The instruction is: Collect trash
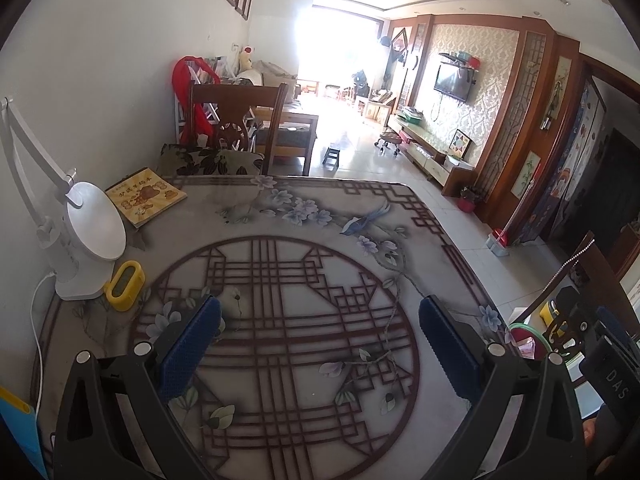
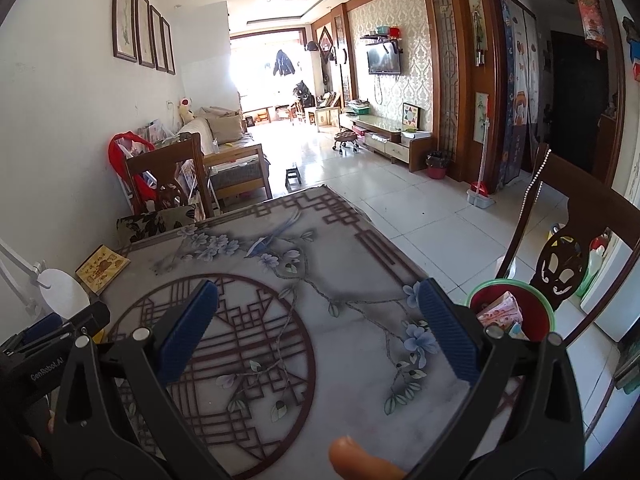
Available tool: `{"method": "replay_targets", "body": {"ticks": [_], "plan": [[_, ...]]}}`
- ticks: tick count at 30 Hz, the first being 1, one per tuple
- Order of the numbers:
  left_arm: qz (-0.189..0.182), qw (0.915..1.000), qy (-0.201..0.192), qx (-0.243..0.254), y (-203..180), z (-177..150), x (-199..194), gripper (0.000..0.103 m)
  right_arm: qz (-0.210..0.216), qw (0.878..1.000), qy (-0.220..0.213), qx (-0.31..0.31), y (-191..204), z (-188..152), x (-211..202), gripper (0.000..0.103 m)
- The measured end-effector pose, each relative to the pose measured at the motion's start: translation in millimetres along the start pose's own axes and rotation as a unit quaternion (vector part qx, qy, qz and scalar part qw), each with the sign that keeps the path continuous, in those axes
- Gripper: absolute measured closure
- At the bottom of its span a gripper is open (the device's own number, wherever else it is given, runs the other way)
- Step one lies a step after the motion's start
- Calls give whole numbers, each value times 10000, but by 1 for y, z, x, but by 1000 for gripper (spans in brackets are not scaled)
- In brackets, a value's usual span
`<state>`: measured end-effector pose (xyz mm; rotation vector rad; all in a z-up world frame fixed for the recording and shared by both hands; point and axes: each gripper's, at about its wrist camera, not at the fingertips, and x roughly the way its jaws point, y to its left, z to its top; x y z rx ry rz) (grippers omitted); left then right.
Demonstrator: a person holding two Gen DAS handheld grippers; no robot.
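Observation:
A red trash bin with a green rim [image 2: 520, 304] stands on the floor off the table's right edge, with pink and patterned wrappers [image 2: 502, 314] inside. The same trash bin [image 1: 524, 340] shows partly in the left wrist view. My right gripper [image 2: 316, 312] hovers open over the patterned table cover [image 2: 280, 280], nothing between its blue pads [image 2: 188, 328]. My left gripper [image 1: 320, 328] also hangs open above the table's round lattice print, holding nothing. Each gripper's black body shows at the edge of the other's view. No loose trash shows on the table.
A white desk lamp [image 1: 86, 236], a yellow box [image 1: 125, 285] and a yellow book [image 1: 146, 200] sit along the table's left side by the wall. Wooden chairs stand at the far end [image 1: 236, 120] and at the right [image 2: 568, 248]. A fingertip [image 2: 360, 462] shows at the bottom.

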<state>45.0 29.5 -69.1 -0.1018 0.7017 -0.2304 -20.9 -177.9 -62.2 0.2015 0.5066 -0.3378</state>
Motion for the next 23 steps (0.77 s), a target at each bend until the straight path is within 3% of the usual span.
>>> {"method": "replay_targets", "body": {"ticks": [13, 16, 20, 23], "plan": [[130, 9998, 140, 24, 5, -3, 18, 8, 15, 9996, 278, -42, 3, -8, 22, 4], [218, 9993, 283, -73, 16, -9, 33, 8, 119, 9983, 535, -221, 7, -16, 43, 4], [862, 9939, 677, -155, 56, -41, 73, 8, 58, 9915, 878, -957, 10, -51, 95, 4], [1364, 9852, 1019, -195, 95, -75, 103, 8, 228, 9785, 1410, -1488, 5, -89, 149, 4]]}}
